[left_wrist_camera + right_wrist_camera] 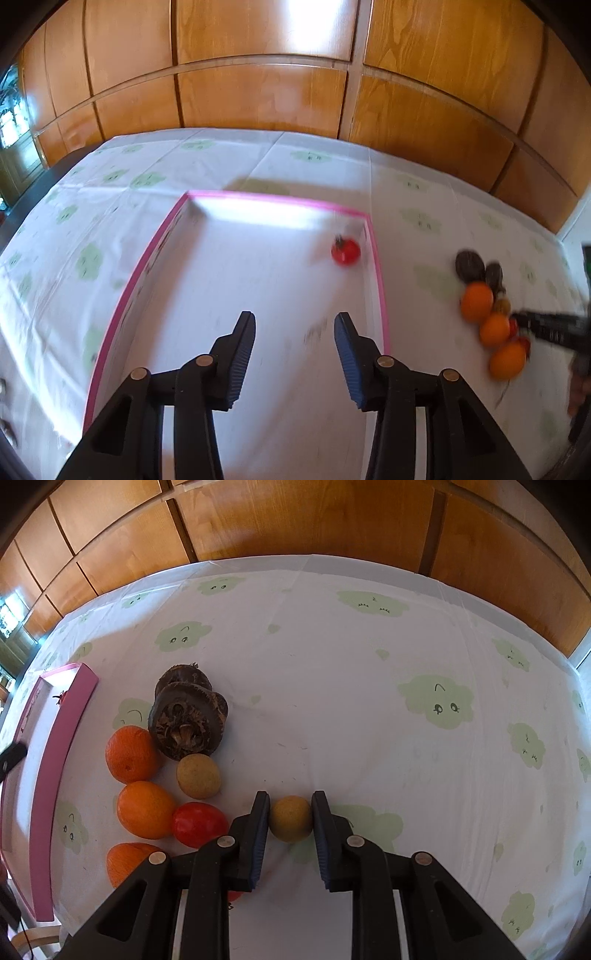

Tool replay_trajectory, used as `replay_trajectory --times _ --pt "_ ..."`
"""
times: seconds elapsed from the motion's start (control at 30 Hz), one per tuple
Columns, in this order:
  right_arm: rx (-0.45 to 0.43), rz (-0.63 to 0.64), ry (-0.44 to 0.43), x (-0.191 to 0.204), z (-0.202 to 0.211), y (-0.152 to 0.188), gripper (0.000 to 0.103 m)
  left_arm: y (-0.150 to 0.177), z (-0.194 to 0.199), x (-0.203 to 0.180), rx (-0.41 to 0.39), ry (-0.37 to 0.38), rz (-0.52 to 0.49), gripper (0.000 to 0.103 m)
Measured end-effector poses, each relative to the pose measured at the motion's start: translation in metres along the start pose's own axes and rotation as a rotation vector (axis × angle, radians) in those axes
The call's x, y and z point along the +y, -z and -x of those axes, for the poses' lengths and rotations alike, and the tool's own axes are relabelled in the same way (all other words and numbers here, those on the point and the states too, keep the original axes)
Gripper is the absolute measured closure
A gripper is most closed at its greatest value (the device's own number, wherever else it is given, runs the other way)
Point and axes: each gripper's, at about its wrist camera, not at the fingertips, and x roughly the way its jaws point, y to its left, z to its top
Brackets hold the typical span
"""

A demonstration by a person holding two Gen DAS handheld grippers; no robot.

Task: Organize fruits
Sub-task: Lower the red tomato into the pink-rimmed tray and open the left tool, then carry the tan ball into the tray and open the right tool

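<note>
**Two grippers, one fruit clamped, one tomato in the tray**

Two black grippers work over a table with a white cloth printed with pale green clouds. The right gripper (290,812) points steeply down and is closed on a small tan round fruit (290,819), its ridged pads pressing both sides. Just left of its left finger lies a red tomato (199,829), touching the middle orange (146,814); another tan fruit (198,776) sits just beyond. Further out, a second orange (131,753) leans against two dark, rough-skinned fruits (186,716), and a third orange (127,860) is partly hidden by the gripper's arm. This cluster crowds the gripper's left side; the cloth on its right is bare.

The left gripper (294,332) hovers above the pink-edged white tray (380,280) with its jaws parted and nothing between them. One small red tomato (345,251) lies in the tray's far right corner, near the wall. Wooden cabinet panels (258,92) rise behind the table.
</note>
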Motion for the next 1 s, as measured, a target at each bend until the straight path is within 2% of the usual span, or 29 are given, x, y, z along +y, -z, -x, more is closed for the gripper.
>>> replay_trajectory --times 0.27,0.4,0.73,1.0 --pt "-0.012 0.018 0.017 0.004 0.001 0.004 0.080 0.037 0.023 -0.005 -0.023 -0.016 -0.066 0.055" --pt "-0.022 0.023 0.020 0.005 0.001 0.006 0.080 0.047 0.035 -0.001 -0.049 -0.024 -0.068 0.051" --pt "-0.040 0.032 0.057 0.008 0.004 0.013 0.081 0.051 0.054 0.009 -0.098 -0.022 -0.035 0.049" --pt "-0.033 -0.022 0.122 0.001 0.005 0.013 0.081 0.053 0.059 0.019 -0.123 -0.025 -0.020 0.047"
